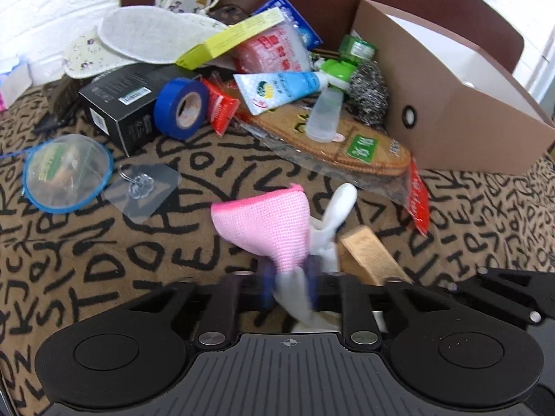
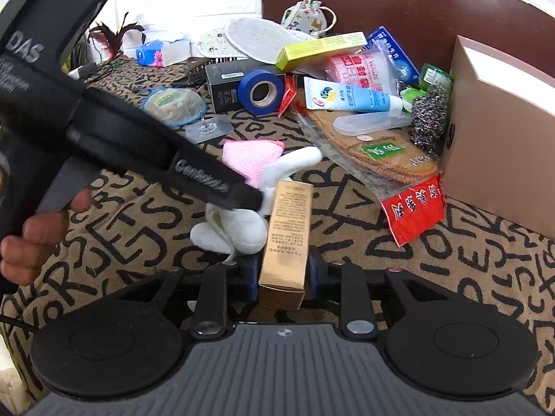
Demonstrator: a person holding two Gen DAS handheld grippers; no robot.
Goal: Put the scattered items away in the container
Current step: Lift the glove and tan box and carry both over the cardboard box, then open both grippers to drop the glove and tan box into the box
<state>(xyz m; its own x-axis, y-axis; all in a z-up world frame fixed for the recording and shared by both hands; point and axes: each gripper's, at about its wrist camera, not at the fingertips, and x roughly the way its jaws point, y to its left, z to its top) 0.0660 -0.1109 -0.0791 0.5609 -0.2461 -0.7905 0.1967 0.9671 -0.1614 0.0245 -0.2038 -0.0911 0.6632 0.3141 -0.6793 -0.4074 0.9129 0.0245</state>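
The left tool is seen in the right wrist view reaching in from the upper left, slanted downward, with the person's left hand wrapped round its handle. Its tips are closed on the white plush rabbit, which wears a pink knitted hat. In the left wrist view the rabbit is pinched between the blurred fingers, its hat and one long ear pointing forward, away from the tool.

The right tool is held low and level, facing forward. Its fingers are clamped on the near end of a gold carton, whose long axis runs straight ahead of the tool. The rabbit lies just left of the carton, touching it.

Ahead and to the right of both tools stands the tan open-topped container, with a round finger hole in its near wall. Ahead, the remaining clutter is piled on the letter-patterned cloth: a blue tape roll, a toothpaste tube, a steel scourer, packaged insoles and a black box.
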